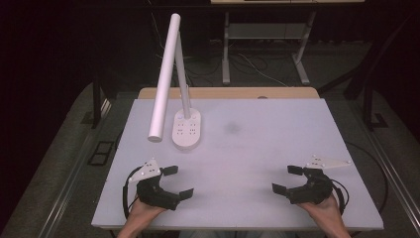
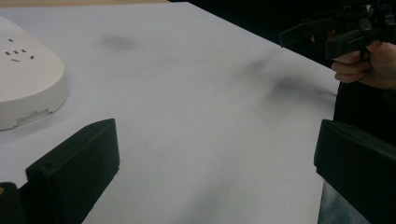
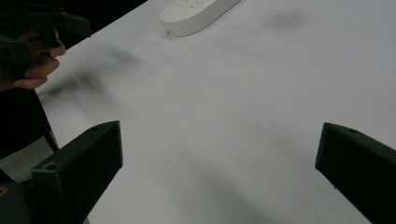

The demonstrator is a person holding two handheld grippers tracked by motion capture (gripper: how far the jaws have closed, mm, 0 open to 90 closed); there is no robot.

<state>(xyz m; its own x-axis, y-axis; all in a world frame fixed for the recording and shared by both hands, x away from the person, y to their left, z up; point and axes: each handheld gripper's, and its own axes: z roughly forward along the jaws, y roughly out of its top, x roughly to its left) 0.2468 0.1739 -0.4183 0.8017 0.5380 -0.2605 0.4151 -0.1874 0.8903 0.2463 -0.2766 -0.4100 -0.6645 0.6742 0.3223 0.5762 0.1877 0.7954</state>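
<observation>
both grippers (image 1: 178,182) (image 1: 287,178) gape — near the lamp (image 1: 187,129).

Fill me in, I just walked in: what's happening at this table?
A person sits at the white table with a black two-jaw gripper in each hand. The left gripper and the right gripper both rest near the front edge, jaws wide open and holding nothing. The only thing set out is a white desk lamp with a long tube head and an oval base, standing untouched at the far left, nearer the left gripper. No handling has started.
</observation>
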